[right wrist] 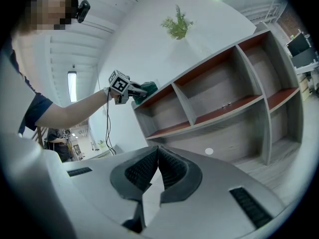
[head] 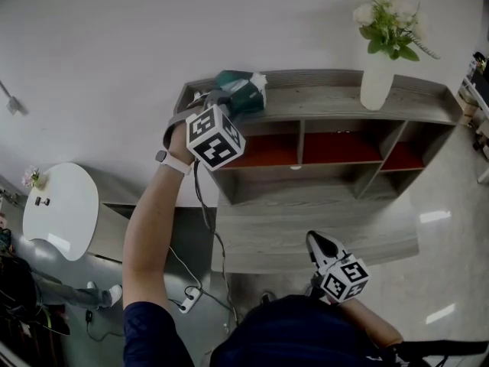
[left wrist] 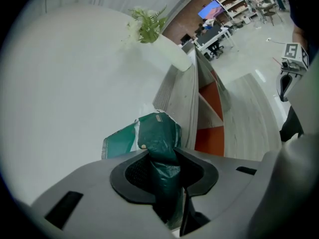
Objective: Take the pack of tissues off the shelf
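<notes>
The pack of tissues point(head: 243, 90), in dark green wrapping, lies at the left end of the grey shelf's top board point(head: 321, 102). My left gripper point(head: 223, 99) reaches up to it and is shut on it. In the left gripper view the green wrapper point(left wrist: 158, 133) is pinched between the left gripper's point(left wrist: 160, 157) pads, with the rest of the pack lying beyond on the board. My right gripper point(head: 317, 243) hangs low in front of the shelf, away from the pack. Its jaws point(right wrist: 158, 151) are shut with nothing in them. The pack point(right wrist: 145, 88) also shows far off in the right gripper view.
A white vase with flowers point(head: 378, 79) stands on the right of the top board. Below are red-backed compartments point(head: 336, 147) and a low grey step point(head: 306, 235). A white round table point(head: 61, 209) stands at the left, and a power strip point(head: 187, 303) with cables lies on the floor.
</notes>
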### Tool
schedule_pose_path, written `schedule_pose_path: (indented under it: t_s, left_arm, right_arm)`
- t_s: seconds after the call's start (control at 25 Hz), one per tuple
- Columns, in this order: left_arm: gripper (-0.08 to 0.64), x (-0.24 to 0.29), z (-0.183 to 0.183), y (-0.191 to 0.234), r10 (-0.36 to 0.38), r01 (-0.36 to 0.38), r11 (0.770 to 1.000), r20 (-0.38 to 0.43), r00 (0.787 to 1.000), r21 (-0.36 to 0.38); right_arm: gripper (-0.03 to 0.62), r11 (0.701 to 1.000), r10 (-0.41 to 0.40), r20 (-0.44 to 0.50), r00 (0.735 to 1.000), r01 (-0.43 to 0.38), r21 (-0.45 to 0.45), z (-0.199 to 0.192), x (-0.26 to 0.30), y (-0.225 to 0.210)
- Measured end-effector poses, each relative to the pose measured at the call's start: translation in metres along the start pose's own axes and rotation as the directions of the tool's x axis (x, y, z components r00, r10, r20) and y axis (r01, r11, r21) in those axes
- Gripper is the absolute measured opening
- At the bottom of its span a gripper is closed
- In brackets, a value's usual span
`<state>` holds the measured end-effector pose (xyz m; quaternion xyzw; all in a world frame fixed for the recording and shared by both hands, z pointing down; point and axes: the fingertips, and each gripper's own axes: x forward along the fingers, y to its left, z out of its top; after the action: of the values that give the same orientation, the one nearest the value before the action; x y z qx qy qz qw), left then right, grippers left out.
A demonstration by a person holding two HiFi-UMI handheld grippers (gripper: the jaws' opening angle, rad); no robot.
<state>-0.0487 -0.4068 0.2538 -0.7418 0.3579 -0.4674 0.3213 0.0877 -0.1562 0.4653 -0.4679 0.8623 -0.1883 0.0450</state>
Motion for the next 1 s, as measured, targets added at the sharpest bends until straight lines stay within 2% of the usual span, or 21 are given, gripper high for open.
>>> schedule_pose_path:
  t_s: [0.24,0.52,0.84,1.0]
  left_arm:
    - [0.124,-0.017,-0.001,-0.006,0.031,-0.031,0.999,0.025,0.999,-0.022]
    - [0.124,-0.059,0.005,-0.024,0.085,-0.083,0.996,0.092,0.992,-0.030]
    - [0.124,-0.114,-0.001,-0.061,0.178,-0.180,0.984,0.150,0.973,0.003]
    - [0.124,-0.127,-0.016,-0.088,0.239,-0.243,0.970,0.124,0.963,0.020]
  right_arm:
    - [0.014,1.000,0.003,-0.012,1.000,-0.003,0.010,-0.006,-0.007,0.001]
    - [0.014,0.999,0.033,-0.030,0.999,-0.033,0.012,-0.012,-0.005,0.005]
    - [0.014,0.996,0.092,-0.065,0.994,-0.093,-0.008,-0.017,0.008,0.020]
    - [0.014,0.993,0.117,-0.089,0.989,-0.118,-0.006,-0.024,0.015,0.028]
